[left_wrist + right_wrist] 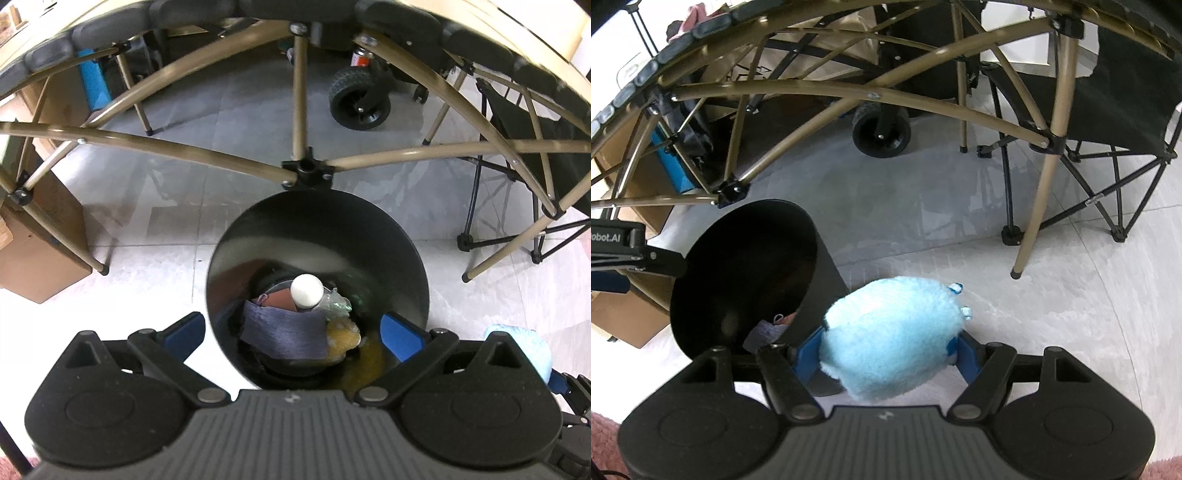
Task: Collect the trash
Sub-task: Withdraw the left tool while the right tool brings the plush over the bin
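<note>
Beside the black trash bin [738, 273] on the grey tiled floor [960, 236], my right gripper [888, 350] carries a fluffy light-blue cloth bundle [890, 332]; its blue fingers [809, 354] are closed part-way on the bundle's two flanks, and the fluff bulges out above them. It hangs just to the right of the bin's rim, not yet over the opening. My left gripper [299, 332] is set at the bin [317, 236] itself: one blue finger [186, 330] is outside the wall, the other finger [400, 339] looks to lie inside the rim, and whether they pinch the wall or merely straddle it I cannot tell. Looking down the bin from the left wrist, I see what is already collected: a white-capped bottle [306, 290], a grey-purple strip of cloth or paper [284, 336], something yellow and crumpled [343, 334], and a brownish scrap. So I judge the step in hand to be the drop of this blue piece, with the left side steadying the bin near the folding bench's tan leg frame [299, 96]. The next move, as I read it, asks me to carry the right gripper leftward until the bundle is over the dark mouth, clear of the rim and of my left gripper, then spread the fingers so the fluff falls free instead of clinging.
</note>
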Tool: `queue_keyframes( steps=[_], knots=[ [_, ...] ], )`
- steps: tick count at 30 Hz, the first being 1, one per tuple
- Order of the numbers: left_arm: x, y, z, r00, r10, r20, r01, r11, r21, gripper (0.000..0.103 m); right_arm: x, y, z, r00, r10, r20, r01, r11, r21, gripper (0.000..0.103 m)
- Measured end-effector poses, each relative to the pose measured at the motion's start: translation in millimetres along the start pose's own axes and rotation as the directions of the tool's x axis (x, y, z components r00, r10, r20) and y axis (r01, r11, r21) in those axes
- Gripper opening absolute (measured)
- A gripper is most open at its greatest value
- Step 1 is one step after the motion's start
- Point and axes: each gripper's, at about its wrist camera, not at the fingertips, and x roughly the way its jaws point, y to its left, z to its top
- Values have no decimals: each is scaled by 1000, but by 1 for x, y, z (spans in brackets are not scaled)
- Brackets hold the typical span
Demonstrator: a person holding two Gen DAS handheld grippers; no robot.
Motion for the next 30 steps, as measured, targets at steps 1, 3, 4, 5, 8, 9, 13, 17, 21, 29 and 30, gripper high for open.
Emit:
queue_keyframes(
  steps=[1, 3, 4, 5, 8, 9, 13, 17, 21, 29, 30],
  knots=[
    [-1, 4, 0, 1000, -1, 3, 1, 1000, -6, 103, 0, 3, 1, 1000, 3, 2, -3, 1000, -5, 72],
    [-4, 11, 0, 1000, -1, 9, 1, 1000, -17, 103, 0, 10, 3, 1000, 10, 7, -10, 1000, -18, 72],
    [-5, 15, 0, 1000, 0, 11, 0, 1000, -22, 103, 0, 14, 4, 1000, 13, 8, -12, 1000, -23, 72],
    [-6, 19, 0, 1000, 1, 13, 0, 1000, -28, 103, 0, 18, 5, 1000, 15, 10, -15, 999, -30, 72],
    [-9, 32, -1, 1000, 1, 19, 0, 999, -47, 103, -1, 29, 8, 1000, 23, 17, -23, 999, -44, 72],
    [-10, 37, -2, 1000, 0, 21, 1, 999, -54, 103, -1, 32, 8, 999, 27, 21, -26, 998, -49, 72],
    [-16, 57, -3, 999, -3, 33, 5, 996, -85, 103, -1, 48, 10, 999, 35, 31, -32, 996, -79, 72],
    [-18, 77, -6, 999, 0, 34, 4, 993, -118, 103, -1, 63, 13, 999, 42, 27, -39, 994, -100, 72],
    [-18, 98, -8, 1000, 6, 30, -1, 988, -154, 103, -2, 78, 16, 998, 50, 32, -46, 991, -124, 72],
    [-17, 136, -14, 1000, 13, 24, -8, 976, -218, 103, 9, 108, 24, 999, 53, 11, -51, 985, -166, 72],
    [-16, 140, -14, 1000, 15, 21, -10, 974, -225, 103, 11, 112, 26, 998, 54, 7, -52, 984, -169, 72]
  ],
)
